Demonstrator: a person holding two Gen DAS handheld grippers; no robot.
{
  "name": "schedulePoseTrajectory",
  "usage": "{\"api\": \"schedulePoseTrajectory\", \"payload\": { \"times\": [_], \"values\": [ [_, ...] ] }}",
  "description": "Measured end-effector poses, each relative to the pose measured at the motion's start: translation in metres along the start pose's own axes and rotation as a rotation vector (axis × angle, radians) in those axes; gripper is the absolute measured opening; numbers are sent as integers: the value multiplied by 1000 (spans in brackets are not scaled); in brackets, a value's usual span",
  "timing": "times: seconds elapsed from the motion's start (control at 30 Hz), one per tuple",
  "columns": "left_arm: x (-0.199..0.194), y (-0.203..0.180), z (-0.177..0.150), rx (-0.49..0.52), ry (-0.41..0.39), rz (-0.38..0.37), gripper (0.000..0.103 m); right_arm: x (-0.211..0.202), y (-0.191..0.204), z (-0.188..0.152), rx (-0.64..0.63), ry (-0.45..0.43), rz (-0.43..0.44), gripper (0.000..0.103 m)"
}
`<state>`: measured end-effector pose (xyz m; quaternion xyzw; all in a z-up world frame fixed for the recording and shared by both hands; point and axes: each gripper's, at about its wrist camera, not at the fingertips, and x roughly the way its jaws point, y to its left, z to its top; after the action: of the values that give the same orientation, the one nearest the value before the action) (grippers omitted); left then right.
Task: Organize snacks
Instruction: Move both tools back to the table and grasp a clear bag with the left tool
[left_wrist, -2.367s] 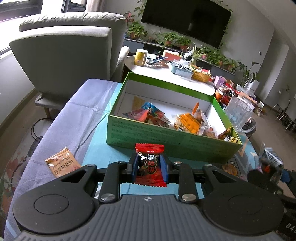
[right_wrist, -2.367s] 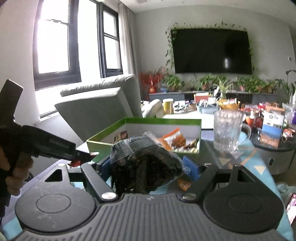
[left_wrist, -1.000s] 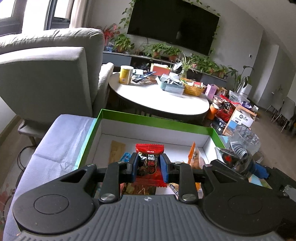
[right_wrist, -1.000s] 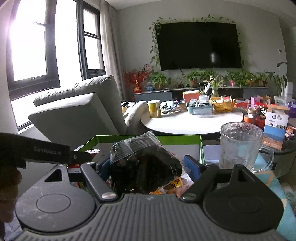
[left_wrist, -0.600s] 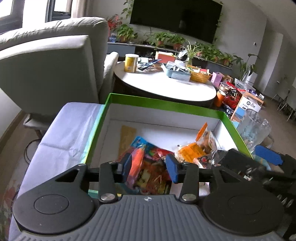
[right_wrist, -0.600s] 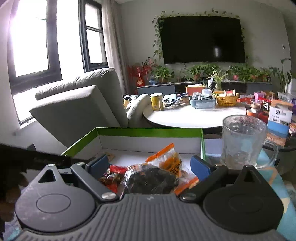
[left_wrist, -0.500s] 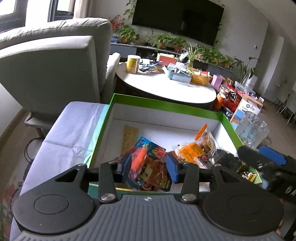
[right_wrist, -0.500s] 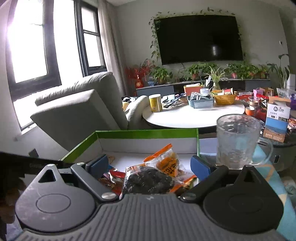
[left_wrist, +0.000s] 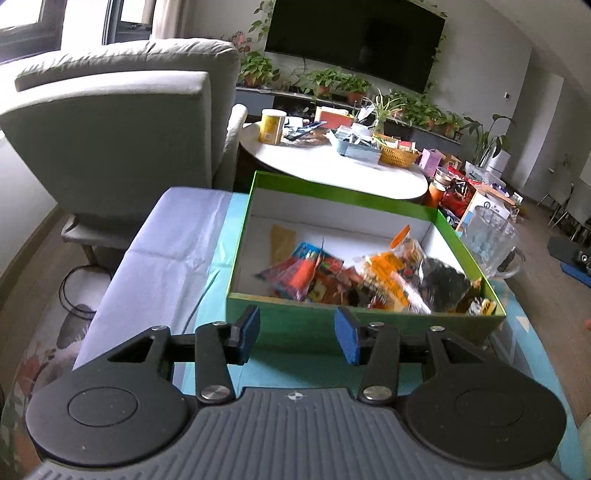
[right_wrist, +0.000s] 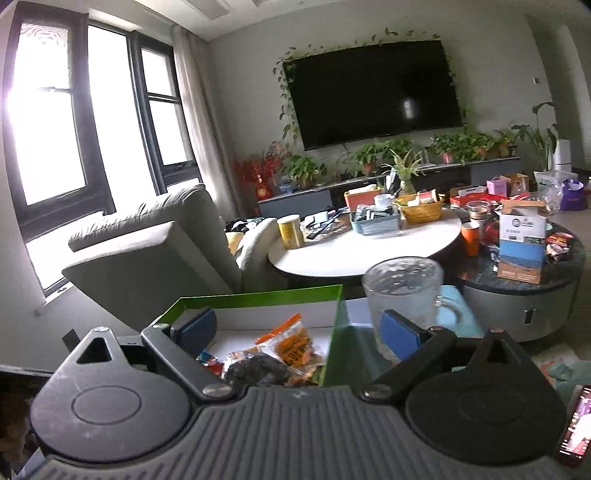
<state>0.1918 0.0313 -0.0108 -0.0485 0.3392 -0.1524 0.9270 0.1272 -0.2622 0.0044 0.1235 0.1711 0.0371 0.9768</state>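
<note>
The green cardboard box (left_wrist: 332, 325) stands on the teal cloth and holds several snack packets (left_wrist: 299, 277), an orange packet (left_wrist: 391, 269) and a dark clear bag (left_wrist: 443, 284). My left gripper (left_wrist: 297, 339) hovers just short of the box's near wall. Its jaws are opening, with nothing between the blue pads. In the right wrist view the box (right_wrist: 258, 297) lies ahead and below, with the dark bag (right_wrist: 255, 367) and the orange packet (right_wrist: 295, 345) inside. My right gripper (right_wrist: 295, 332) stands open and empty above the box's right end.
A glass mug (right_wrist: 402, 291) stands right of the box, close to my right finger. Behind are a grey armchair (left_wrist: 110, 129) and a cluttered round white table (left_wrist: 332, 170). A phone (right_wrist: 576, 432) lies at the lower right. A cable (left_wrist: 81, 291) lies on the floor at the left.
Both grippers opened over the box: the left let go of the red packet, the right the dark bag, and both now lie inside. Both grippers then drew back from the box.
</note>
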Motion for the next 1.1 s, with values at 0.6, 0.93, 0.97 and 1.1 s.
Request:
{"api": "schedulePoseTrajectory", "payload": {
  "times": [0.6,0.93,0.97,1.1],
  "values": [
    [-32,26,-47,-14,95,-3,42,-4,-5,-80,-47,240,-67,58],
    [-42,16,-76,130,168,-77,43,-12,5,-85,-46,244,-28,58],
    [-41,15,-76,147,181,-98,43,-11,5,-86,-45,247,-26,58],
    [-35,11,-78,218,207,-148,45,-9,7,-85,-38,253,-29,58]
  ]
}}
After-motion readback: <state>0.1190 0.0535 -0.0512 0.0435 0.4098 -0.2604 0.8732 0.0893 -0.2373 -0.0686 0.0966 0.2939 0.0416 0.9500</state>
